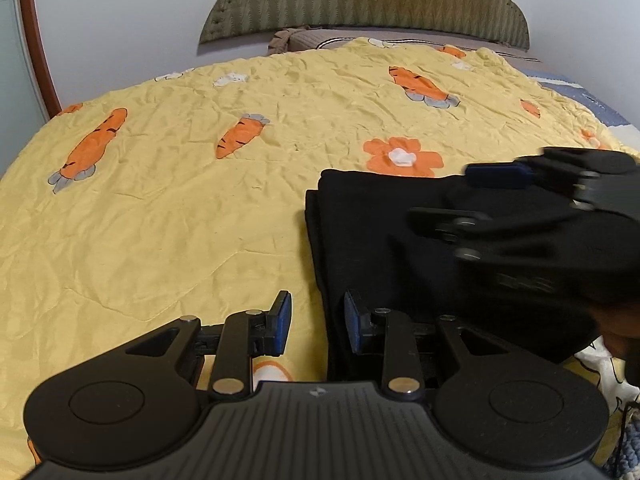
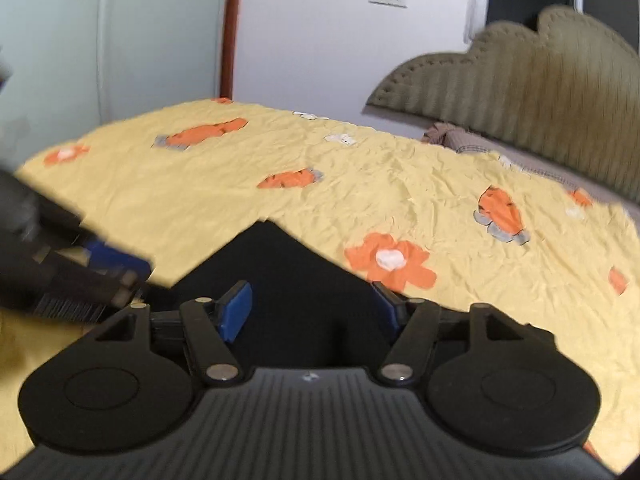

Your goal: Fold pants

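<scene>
Black pants [image 1: 380, 232] lie folded in a stacked rectangle on the yellow carrot-print bedspread [image 1: 180, 208]. In the right wrist view the pants [image 2: 280, 272] show a corner pointing away. My left gripper [image 1: 318, 322] is open, straddling the near left edge of the pants, holding nothing. My right gripper [image 2: 312, 306] is open over the pants, nothing between its pads. It shows blurred in the left wrist view [image 1: 472, 192], hovering over the pants' right side. The left gripper shows blurred at the left of the right wrist view [image 2: 116, 268].
A green padded headboard [image 1: 360, 0] and a pillow [image 1: 316, 38] are at the far end of the bed. A glass door with a brown frame [image 2: 230, 28] stands past the bed's left side. The spread is wrinkled with orange flower patches [image 1: 404, 156].
</scene>
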A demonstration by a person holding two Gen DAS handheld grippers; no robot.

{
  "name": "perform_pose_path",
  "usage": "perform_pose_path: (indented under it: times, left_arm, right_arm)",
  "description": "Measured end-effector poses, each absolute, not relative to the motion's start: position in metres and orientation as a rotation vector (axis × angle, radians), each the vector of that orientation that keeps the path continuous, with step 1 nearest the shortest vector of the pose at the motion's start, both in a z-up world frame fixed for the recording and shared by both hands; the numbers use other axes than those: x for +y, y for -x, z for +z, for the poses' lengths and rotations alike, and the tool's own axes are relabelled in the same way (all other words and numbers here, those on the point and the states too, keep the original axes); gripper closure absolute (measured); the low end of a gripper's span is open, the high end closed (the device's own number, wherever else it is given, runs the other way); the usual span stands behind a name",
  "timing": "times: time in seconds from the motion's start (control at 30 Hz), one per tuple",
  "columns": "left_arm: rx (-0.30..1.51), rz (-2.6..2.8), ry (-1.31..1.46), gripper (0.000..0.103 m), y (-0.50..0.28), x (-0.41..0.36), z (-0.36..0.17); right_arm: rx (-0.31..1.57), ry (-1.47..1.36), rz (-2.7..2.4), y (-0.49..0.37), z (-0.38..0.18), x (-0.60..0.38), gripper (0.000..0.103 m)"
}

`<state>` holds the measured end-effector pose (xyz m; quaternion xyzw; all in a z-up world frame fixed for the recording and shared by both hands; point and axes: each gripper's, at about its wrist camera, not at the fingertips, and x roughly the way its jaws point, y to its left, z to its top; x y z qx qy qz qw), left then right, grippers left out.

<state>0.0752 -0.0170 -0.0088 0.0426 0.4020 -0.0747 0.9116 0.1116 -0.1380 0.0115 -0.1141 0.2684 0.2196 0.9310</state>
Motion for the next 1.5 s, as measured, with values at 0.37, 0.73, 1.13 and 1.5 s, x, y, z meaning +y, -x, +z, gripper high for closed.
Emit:
perform_pose_path:
  times: [0.37, 0.73, 1.13, 1.5]
  left_arm:
    - [0.823, -0.078, -0.086, 0.074, -0.090, -0.007, -0.005]
    - [0.739, -0.145, -0.087, 0.074, -0.118, -0.032, 0.018]
    - [0.777, -0.166, -0.185, 0.075, -0.167, -0.062, -0.026]
    - [0.758, -0.117, -0.156, 0.075, -0.163, -0.053, -0.026]
  right_arm:
    - [0.634, 0.190, 0.385, -0.144, -0.027, -0.131, 0.023]
    - [0.629, 0.152, 0.394, -0.118, -0.029, -0.136, 0.021]
    - [0.592, 0.205, 0.444, -0.076, -0.022, -0.123, 0.017]
    - [0.586, 0.132, 0.380, -0.073, -0.019, -0.155, 0.014]
